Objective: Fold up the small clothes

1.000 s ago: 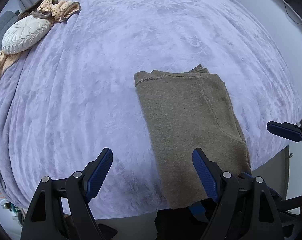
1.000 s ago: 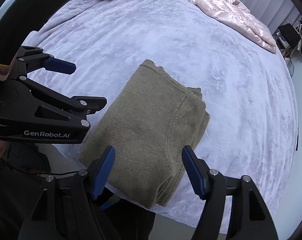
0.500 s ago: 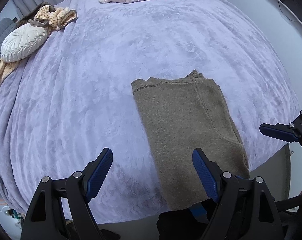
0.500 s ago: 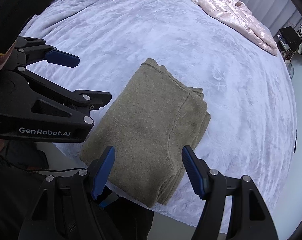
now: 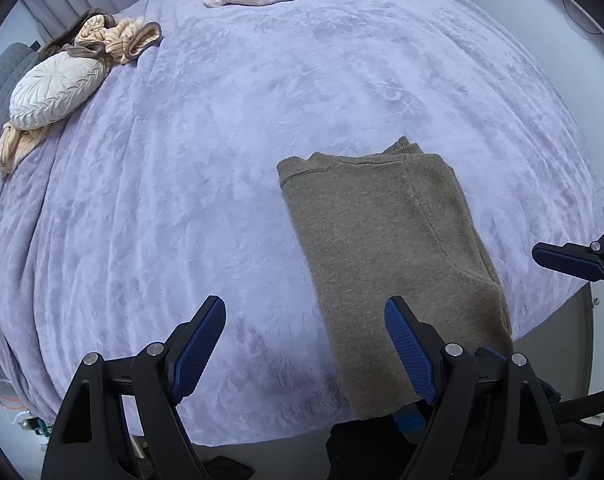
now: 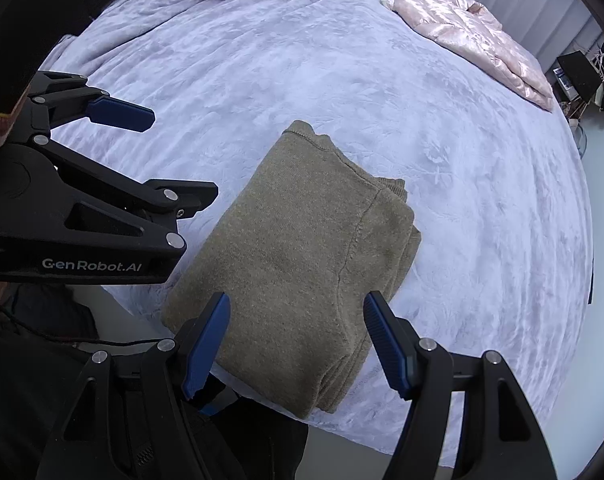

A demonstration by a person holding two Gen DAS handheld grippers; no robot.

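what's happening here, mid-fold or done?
A person holds a pair of tongs in each hand over a bed with a lavender blanket. The olive-brown sweater lies folded into a compact stack near the bed's edge. Both the left tongs and the right tongs hover open above it, gripping nothing. The fold looks finished. A pink jacket lies unfolded at the far side.

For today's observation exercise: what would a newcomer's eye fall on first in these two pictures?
First, the folded olive-brown sweater, lying at the near edge of the wide lavender bedspread. Next, the right gripper, its blue jaws open and empty above the sweater. Far across the bed lie a shiny pink jacket and a round white cushion.
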